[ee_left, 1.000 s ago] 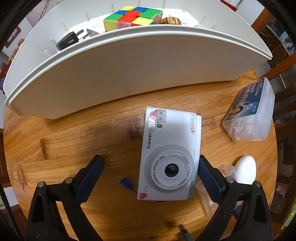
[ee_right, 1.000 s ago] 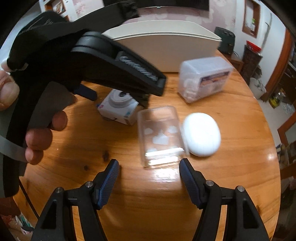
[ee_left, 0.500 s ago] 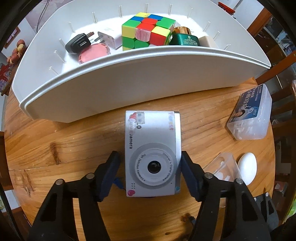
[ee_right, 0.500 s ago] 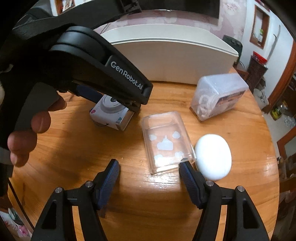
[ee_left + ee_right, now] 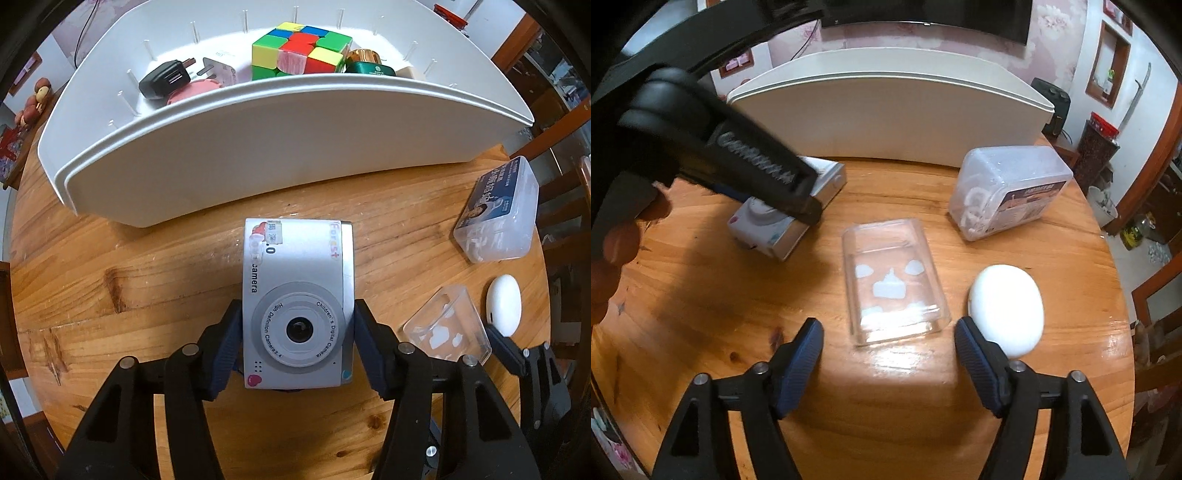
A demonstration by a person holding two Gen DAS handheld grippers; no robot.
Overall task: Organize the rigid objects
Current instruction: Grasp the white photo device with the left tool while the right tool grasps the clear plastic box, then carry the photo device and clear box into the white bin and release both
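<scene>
Left wrist view: your left claw is closing on the toy camera, both pads already against its 2 long sides at the lens end, with the camera flat on the worktop. Let the squeeze finish before lifting; most of the body reaches toward 12 o'clock past the pads, so I would expect it to tip forward if the hold is light. The white bin stands just beyond, at 12 o'clock, with its near wall high, so the camera likely needs a straight rise before it can cross the rim. Inside, the puzzle cube, black charger and green jar fill the far part; what room is left near the front wall is hidden.

Right wrist view: your right claw is opening and holds nothing, the clear case lying just ahead between its pads. The white oval case sits just beside the right pad at 3 o'clock, so keep that pad clear. The lidded tub is at 1 o'clock, near the worktop edge.
</scene>
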